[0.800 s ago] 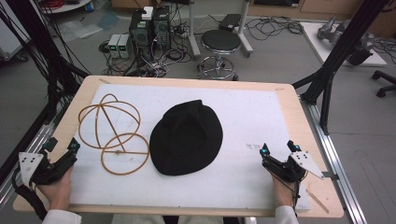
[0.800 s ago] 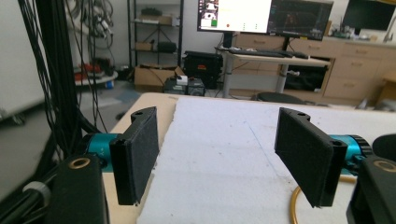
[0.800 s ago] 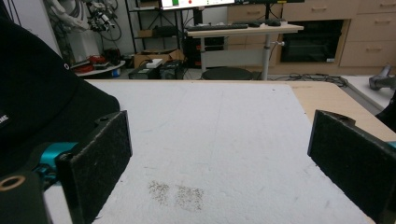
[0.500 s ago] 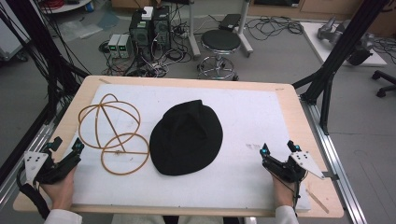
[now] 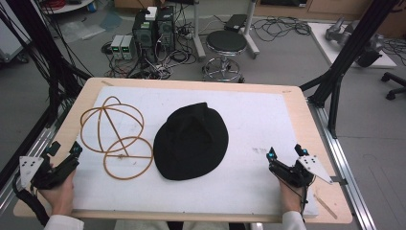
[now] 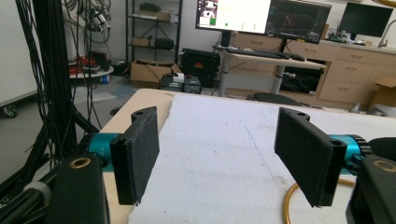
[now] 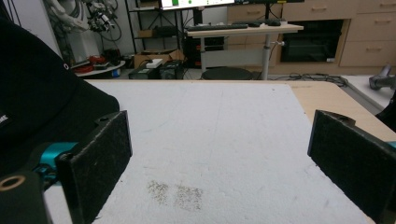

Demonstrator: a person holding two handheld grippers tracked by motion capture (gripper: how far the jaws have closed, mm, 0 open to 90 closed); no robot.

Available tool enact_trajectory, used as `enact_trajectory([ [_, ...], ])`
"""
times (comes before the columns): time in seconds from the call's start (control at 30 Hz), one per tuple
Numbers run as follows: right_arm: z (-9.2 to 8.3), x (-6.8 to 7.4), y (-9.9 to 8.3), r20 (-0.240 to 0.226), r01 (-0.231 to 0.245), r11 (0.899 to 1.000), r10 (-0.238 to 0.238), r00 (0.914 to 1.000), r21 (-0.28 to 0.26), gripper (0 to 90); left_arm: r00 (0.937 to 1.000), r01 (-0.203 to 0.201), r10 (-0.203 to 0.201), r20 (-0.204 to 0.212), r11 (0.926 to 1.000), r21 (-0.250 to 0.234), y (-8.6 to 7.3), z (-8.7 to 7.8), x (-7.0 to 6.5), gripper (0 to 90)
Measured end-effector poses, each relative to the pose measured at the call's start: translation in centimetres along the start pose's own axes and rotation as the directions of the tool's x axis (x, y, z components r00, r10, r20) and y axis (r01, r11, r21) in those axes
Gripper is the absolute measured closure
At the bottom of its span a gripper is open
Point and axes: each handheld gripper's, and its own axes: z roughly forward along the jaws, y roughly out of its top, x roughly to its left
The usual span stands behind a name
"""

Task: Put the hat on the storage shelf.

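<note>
A black hat [image 5: 191,141] lies in the middle of the white mat [image 5: 268,120]; it also fills the left side of the right gripper view [image 7: 37,93]. To its left rests a tan frame of thin hoops [image 5: 115,136], a curve of which shows low in the left gripper view [image 6: 292,200]. My left gripper [image 5: 64,147] stands open at the table's front left corner, just left of the hoops. My right gripper [image 5: 285,152] is open at the front right, apart from the hat. Nothing sits between the jaws of the left gripper [image 6: 224,158] or the right gripper [image 7: 224,163].
The mat covers most of a wooden table [image 5: 306,124] with black frame posts at both sides. A stool [image 5: 226,45] and computer boxes [image 5: 153,28] stand on the floor beyond the far edge. A faint dark smudge [image 7: 175,193] marks the mat ahead of the right gripper.
My left gripper has slid a little forward and to the right, toward the hoops. The right gripper, hat and hoops have stayed put.
</note>
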Motion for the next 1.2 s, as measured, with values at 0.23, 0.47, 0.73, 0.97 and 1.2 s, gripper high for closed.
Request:
enact_trajectory([
  [0.23,0.1,0.1,0.1,0.002,-0.004,1.000,0.004,1.0000,-0.010,5.5,0.9999,0.012,-0.012,0.001,0.9999,-0.003,0.0,0.0,0.2,30.9],
  [0.47,0.6,0.6,1.1,-0.048,-0.002,0.999,0.000,0.9988,-0.042,5.5,0.9999,0.011,-0.011,-0.001,0.9999,-0.004,0.1,0.0,0.1,30.9],
  [0.73,1.8,2.2,2.0,-0.142,0.047,0.998,-0.052,0.9885,-0.039,5.5,1.0000,0.000,0.000,0.003,1.0000,-0.002,0.0,0.0,0.1,30.9],
  [0.97,2.4,3.6,3.3,-0.222,0.083,0.995,-0.093,0.9705,-0.053,5.5,0.9996,-0.026,0.026,0.014,0.9997,0.001,0.0,0.1,-0.4,30.9],
  [1.2,3.0,4.8,3.8,-0.262,0.103,0.993,-0.114,0.9584,-0.054,5.5,0.9991,-0.037,0.037,0.019,0.9993,0.008,-0.1,0.2,-0.6,30.9],
])
